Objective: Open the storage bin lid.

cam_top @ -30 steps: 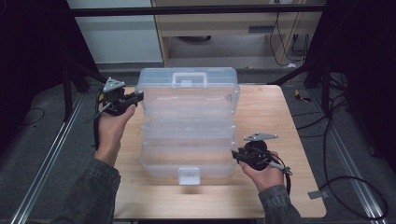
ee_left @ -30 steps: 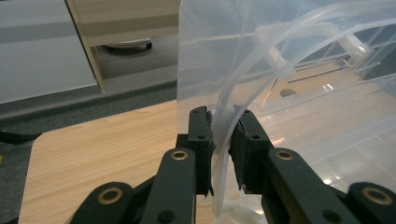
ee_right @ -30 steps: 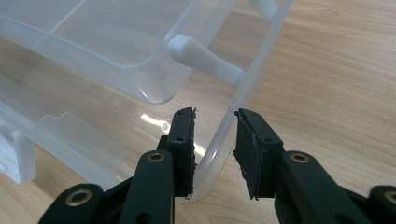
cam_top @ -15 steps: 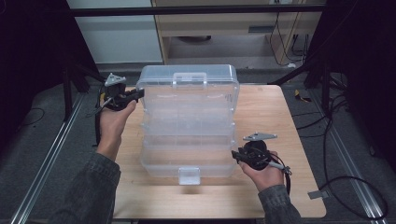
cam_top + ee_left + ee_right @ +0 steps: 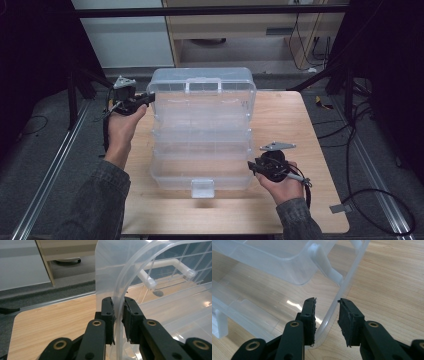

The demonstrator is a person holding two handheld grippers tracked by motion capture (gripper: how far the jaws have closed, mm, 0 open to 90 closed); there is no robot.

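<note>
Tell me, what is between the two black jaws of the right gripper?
The clear box's thin rim stands between them, untouched, in the right gripper view.

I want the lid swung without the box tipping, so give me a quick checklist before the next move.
1. Left tool clamped on the lid edge: ok; jaws close on both sides of the clear rim.
2. Right tool gripping the box base: not ok; jaws straddle its rim with gaps.
3. Front latch released: cannot tell.
4. Box fully on the table: ok.
5. Trays inside free of loose items: ok, as far as the clear plastic shows.
</note>
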